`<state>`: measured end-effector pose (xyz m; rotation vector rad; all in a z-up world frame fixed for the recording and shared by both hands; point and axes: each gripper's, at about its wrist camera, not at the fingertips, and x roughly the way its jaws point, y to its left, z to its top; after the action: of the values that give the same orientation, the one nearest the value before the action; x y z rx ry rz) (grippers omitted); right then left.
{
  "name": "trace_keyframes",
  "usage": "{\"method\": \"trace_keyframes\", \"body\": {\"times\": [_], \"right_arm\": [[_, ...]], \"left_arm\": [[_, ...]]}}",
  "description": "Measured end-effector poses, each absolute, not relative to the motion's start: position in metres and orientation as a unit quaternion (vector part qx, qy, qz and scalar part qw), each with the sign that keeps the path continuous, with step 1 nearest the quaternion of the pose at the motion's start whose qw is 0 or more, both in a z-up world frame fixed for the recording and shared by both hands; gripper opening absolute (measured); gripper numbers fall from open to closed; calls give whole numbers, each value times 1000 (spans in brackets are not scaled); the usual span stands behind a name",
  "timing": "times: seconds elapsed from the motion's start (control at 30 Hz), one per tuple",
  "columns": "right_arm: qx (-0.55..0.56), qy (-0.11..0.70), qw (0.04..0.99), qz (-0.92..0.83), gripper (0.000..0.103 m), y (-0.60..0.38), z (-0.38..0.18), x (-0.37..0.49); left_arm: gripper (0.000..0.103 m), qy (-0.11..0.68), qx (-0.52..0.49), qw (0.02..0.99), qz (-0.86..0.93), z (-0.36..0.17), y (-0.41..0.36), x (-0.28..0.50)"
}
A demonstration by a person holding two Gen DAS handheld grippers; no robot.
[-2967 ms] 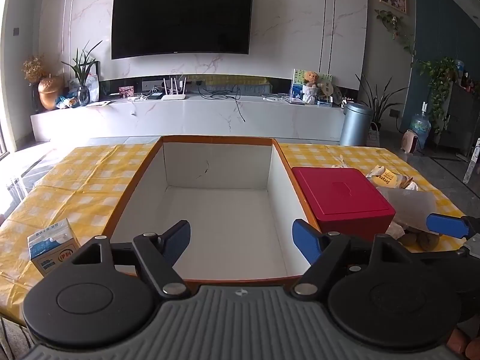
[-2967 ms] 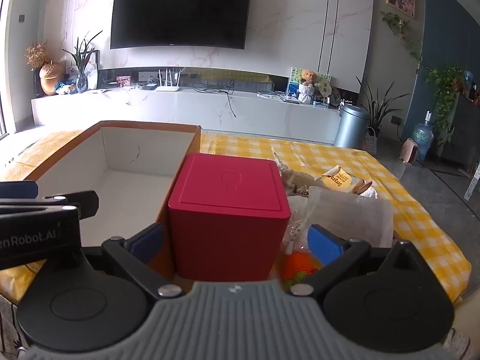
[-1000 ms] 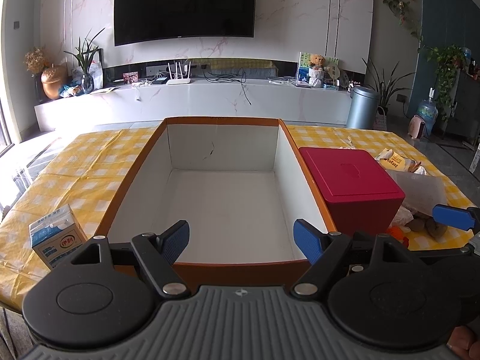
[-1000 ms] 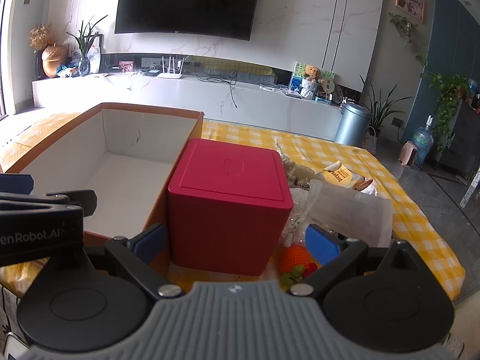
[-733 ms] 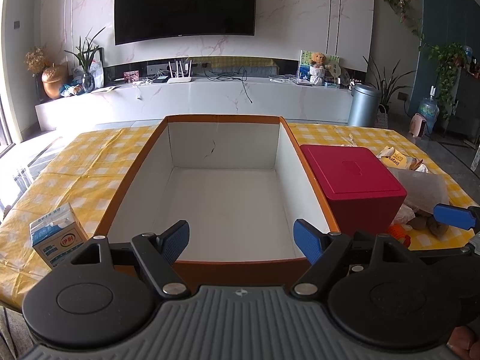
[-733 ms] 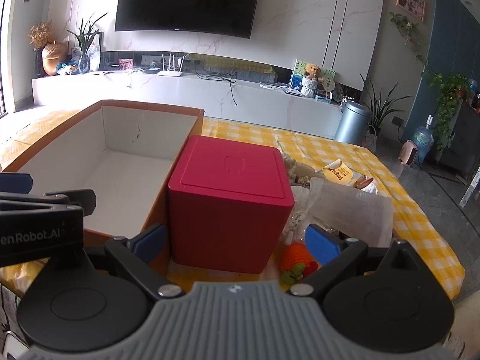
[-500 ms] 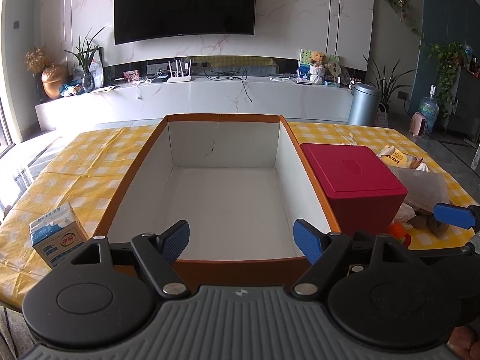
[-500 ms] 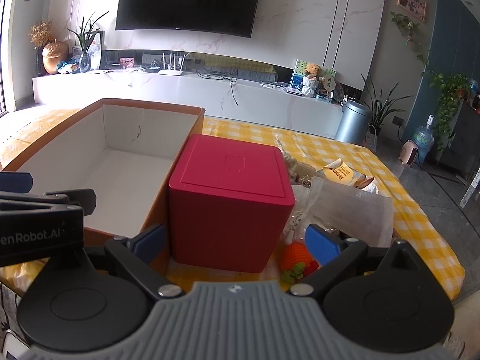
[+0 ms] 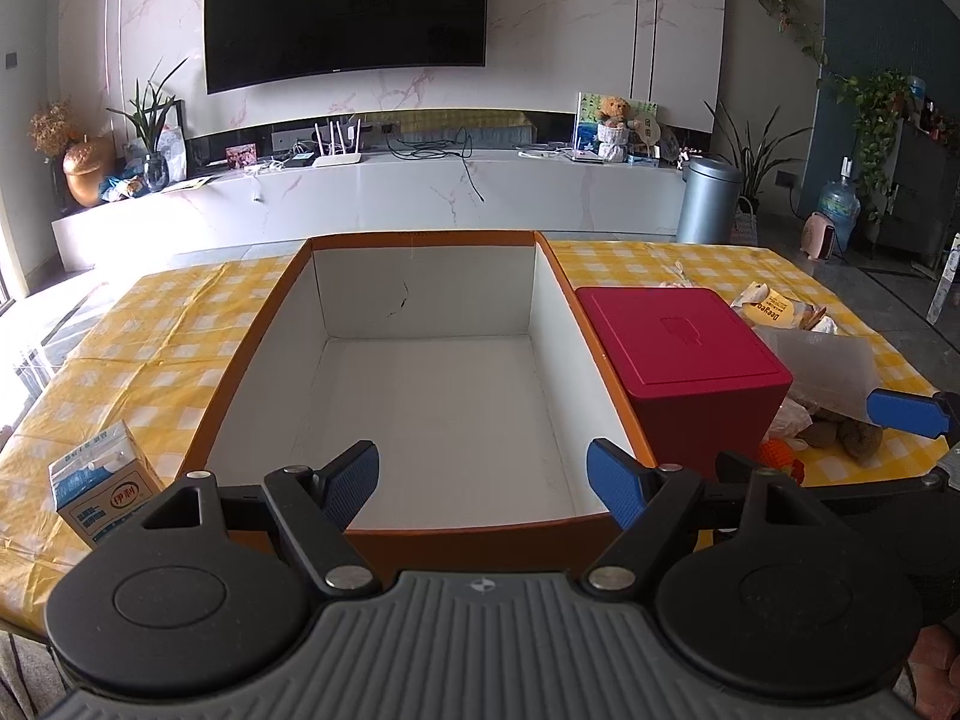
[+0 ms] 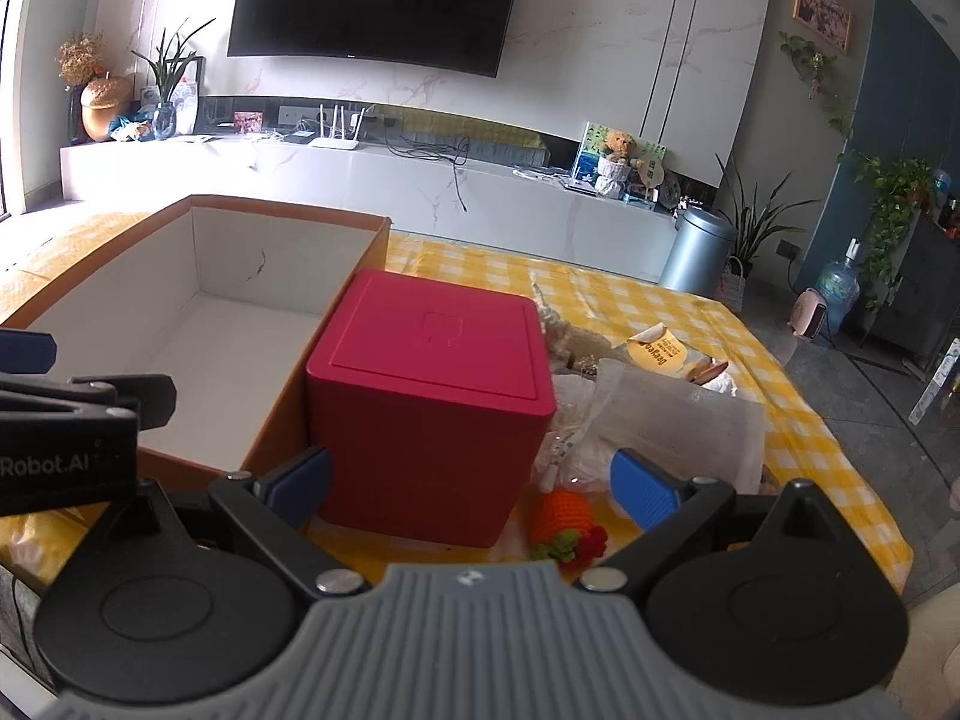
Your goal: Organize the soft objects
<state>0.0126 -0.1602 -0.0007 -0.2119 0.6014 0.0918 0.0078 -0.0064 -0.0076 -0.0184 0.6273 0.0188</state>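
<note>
Premises: a home living room. A large television (image 9: 345,12) is mounted on a marble-look wall above a long low white console (image 9: 372,192) carrying a router (image 9: 338,157), cables and a teddy bear (image 9: 613,111). Houseplants (image 9: 873,114), a framed picture (image 10: 822,12) and a table with a yellow checked cloth (image 9: 150,348) are present.

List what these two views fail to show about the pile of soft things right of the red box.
- Crocheted carrot: the right wrist view shows it whole; in the left wrist view the red box hides most of it.
- Items under the translucent bag: too veiled to identify in either view.
- Brown plush: the right gripper's blue finger cuts across it, left wrist view.
- Snack packet: print too small to read.
</note>
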Motion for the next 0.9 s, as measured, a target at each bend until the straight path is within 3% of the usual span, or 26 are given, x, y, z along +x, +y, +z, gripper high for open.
{"method": "trace_keyframes", "body": {"times": [0.33, 0.5, 0.7, 0.9], "right_arm": [[19, 307, 951, -19, 99, -253, 23, 36], [102, 360, 927, -19, 99, -287, 10, 69], [91, 502, 859, -32, 72, -283, -45, 114], [27, 509, 860, 3, 71, -263, -57, 129]], "left_arm": [[93, 301, 18, 953, -18, 13, -22, 19], [93, 308, 25, 950, -39, 19, -34, 32], [93, 312, 43, 948, -53, 18, -48, 44], [93, 316, 33, 946, -62, 12, -49, 53]]}}
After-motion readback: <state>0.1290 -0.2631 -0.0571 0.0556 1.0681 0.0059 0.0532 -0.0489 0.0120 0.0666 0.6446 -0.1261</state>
